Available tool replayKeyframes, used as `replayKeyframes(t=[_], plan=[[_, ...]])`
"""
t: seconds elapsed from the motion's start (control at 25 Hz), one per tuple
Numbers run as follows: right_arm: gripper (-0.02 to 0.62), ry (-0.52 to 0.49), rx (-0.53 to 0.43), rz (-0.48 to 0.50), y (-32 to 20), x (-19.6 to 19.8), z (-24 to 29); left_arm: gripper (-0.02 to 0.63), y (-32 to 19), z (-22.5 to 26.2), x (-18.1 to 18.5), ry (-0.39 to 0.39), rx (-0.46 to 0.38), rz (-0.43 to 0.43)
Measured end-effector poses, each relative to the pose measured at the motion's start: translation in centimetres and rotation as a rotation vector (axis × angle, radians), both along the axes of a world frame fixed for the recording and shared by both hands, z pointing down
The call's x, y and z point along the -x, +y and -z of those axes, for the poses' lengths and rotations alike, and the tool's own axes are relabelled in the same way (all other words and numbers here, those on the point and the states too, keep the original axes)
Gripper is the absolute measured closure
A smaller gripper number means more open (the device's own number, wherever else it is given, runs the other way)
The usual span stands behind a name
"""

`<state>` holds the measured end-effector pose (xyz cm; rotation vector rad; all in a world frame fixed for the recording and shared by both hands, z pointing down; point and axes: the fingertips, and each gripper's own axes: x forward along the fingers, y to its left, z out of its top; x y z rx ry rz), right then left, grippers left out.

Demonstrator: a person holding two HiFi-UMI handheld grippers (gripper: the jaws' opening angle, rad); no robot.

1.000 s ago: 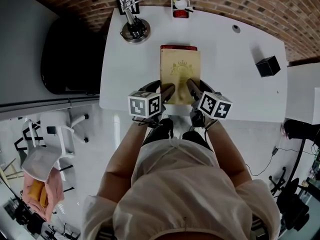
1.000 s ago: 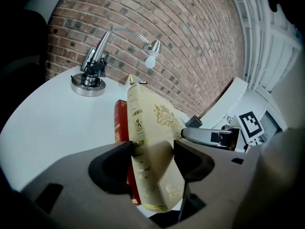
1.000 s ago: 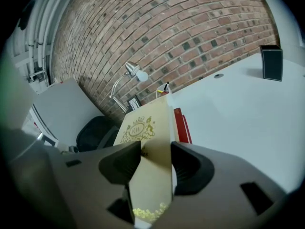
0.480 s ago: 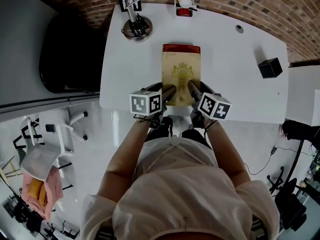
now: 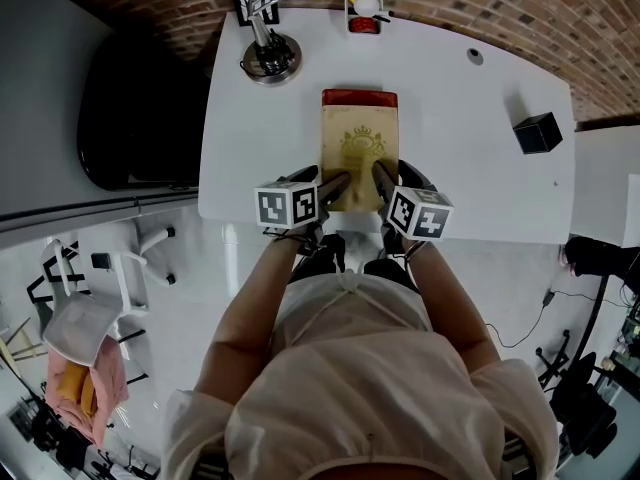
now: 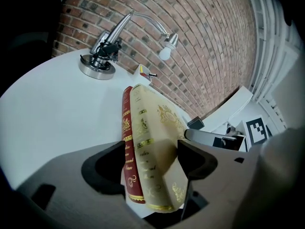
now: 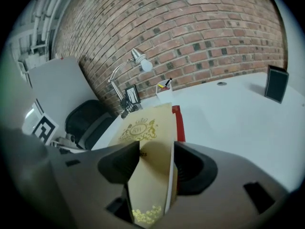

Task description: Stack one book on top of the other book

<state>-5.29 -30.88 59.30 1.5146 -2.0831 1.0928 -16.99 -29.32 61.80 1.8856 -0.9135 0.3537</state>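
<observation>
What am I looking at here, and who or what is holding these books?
No robot: a person holds a hand-held gripper in each hand. One picture comes from a camera on the person's head, looking down; the other two come from cameras riding on the grippers. On the white table a cream book rests on a red book, with a desk lamp and a black box beyond. The right gripper has its tongs closed on the cream book; the left gripper has just been opening its tongs, with both books between them.
</observation>
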Motion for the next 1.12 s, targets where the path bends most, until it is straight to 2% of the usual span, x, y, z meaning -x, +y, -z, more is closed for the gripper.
replayKeyframes(t=[0.08,0.2,0.52,0.72,0.88,0.96,1.04,1.12], plan=[[0.369,0.034,-0.005,0.007,-0.1,-0.1,0.3,0.264,0.0,-0.2,0.2,-0.005,0.005,0.012],[0.343,0.028,0.002,-0.012,0.0,-0.4,0.2,0.242,-0.1,-0.1,0.5,-0.033,-0.017,0.006],[0.339,0.013,-0.009,-0.031,-0.2,-0.6,0.8,0.242,-0.4,1.1,0.7,-0.108,-0.096,-0.030],[0.339,0.003,-0.054,-0.057,-0.6,-1.1,2.3,0.242,-1.1,3.2,1.0,-0.055,-0.139,0.026],[0.341,0.026,-0.115,-0.033,-1.1,-0.9,4.4,0.243,-2.1,5.9,1.0,-0.070,-0.220,0.008],[0.370,0.040,-0.154,-0.020,-1.4,-0.8,5.9,0.244,-2.6,7.8,0.9,-0.076,-0.279,-0.001],[0.456,0.048,-0.199,-0.015,-1.7,-0.7,7.6,0.245,-3.2,9.9,0.7,-0.073,-0.346,-0.007],[0.502,0.048,-0.251,-0.012,-2.2,-0.5,9.4,0.269,-3.8,12.2,0.4,-0.061,-0.416,-0.004]])
